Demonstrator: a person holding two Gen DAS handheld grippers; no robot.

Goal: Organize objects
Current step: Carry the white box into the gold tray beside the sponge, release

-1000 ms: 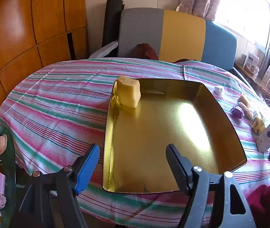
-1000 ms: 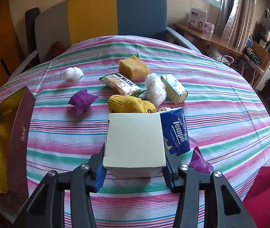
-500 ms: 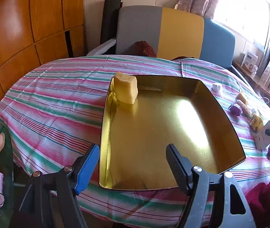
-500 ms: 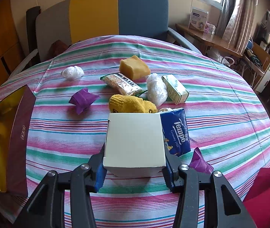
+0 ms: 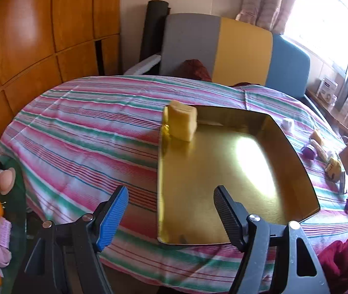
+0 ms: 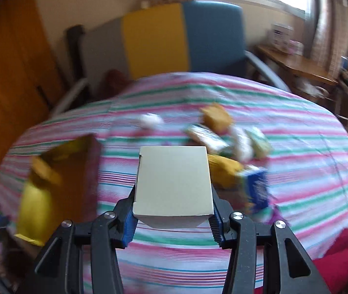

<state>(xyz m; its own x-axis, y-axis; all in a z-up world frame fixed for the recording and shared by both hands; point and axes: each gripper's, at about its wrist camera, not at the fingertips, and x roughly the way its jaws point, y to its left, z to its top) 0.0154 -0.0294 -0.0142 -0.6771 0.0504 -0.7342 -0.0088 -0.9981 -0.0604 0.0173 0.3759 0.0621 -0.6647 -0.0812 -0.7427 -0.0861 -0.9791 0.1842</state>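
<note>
Striped cloth, pink, green and white, over the round table (image 5: 81, 132), filling the middle of both views. Gold metal next: a shallow tray (image 5: 294, 161) at centre right of the left wrist view, bare but for a yellow sponge block (image 5: 182, 122) standing in its far left corner; same tray at the left edge of the right wrist view, blurred. Then the white cardboard box (image 6: 174, 183), plain, square-cornered, clean-faced, a small tuck slit at its upper left corner, sitting at lower centre of the right wrist view, clear of the cloth and clamped by its two side walls in the right gripper (image 6: 172, 218), jaws partly closed and pressing both sides. Left gripper (image 5: 171, 210) at the bottom of its own view, spread wide, nothing between the pads, poised over the tray's near edge.

Smaller still, upper right of centre in the right wrist view, all smeared: a blue tissue pack (image 6: 257, 188), a yellow glove (image 6: 225, 169), an orange sponge (image 6: 216, 117), wrapped packets, a white wad.

Likely risks, as a judgement only: light, probably hollow card, so too hard a squeeze could dent the walls, too soft a one could let the smooth faces slide out. Held low near its base, so possibly prone to tipping forward on a fast swing. Could also catch the tray's raised rim on the way in.
</note>
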